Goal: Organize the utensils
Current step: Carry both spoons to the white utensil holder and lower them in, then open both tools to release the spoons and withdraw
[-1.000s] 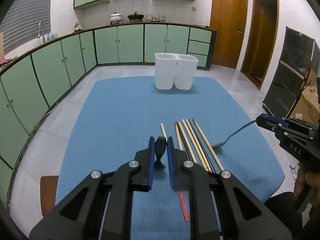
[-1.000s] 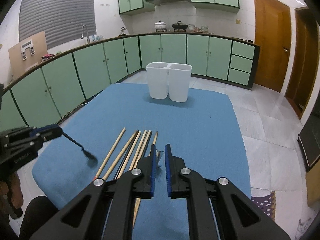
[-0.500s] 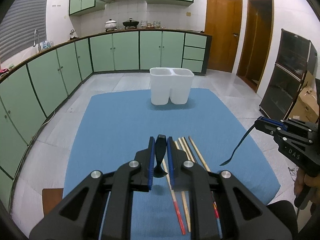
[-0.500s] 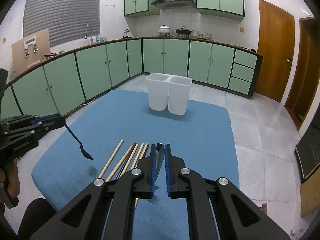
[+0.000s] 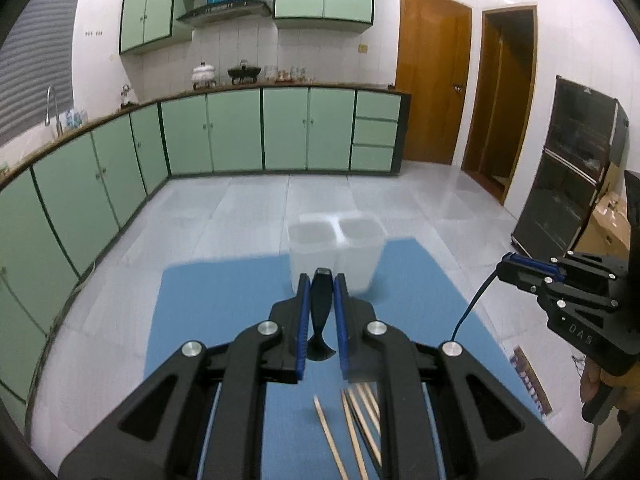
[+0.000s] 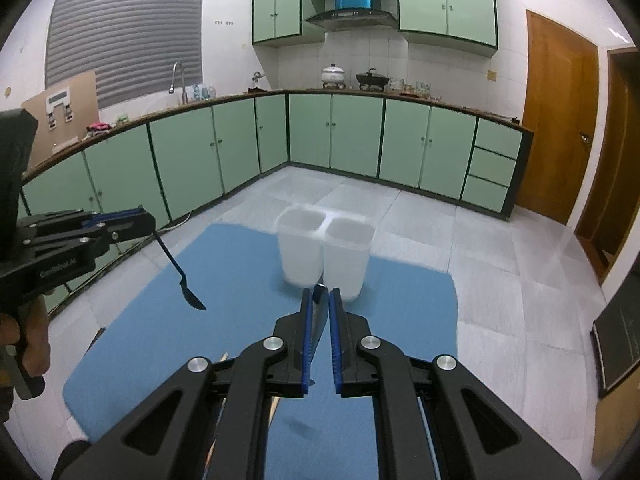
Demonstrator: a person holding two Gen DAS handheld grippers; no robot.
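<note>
Change since earlier: both claws have risen off the blue mat (image 5: 224, 304); the white twin-compartment holder (image 6: 324, 252) now sits just past their tips, and the chopsticks (image 5: 352, 432) have slid to the bottom edge of the left view.
Hard to see: holder blurred by motion; chopsticks cut off by the left claw's body; in the right wrist view the held utensil shows only as a thin dark sliver, kind unclear.
Left claw (image 5: 321, 300): pressed onto a dark spoon (image 6: 182, 276); handle pinched, long axis slanting down, bowl lowest, hanging above the mat.
Right claw (image 6: 319, 308): nearly closed, pinching a thin dark utensil (image 5: 472, 304) that droops downward from its tips.
Hands: one hand (image 6: 28, 340) grips the left claw's handle; both claws tilt downward towards the holder.
Surface: covered by the mat; holder stands at its far edge.
</note>
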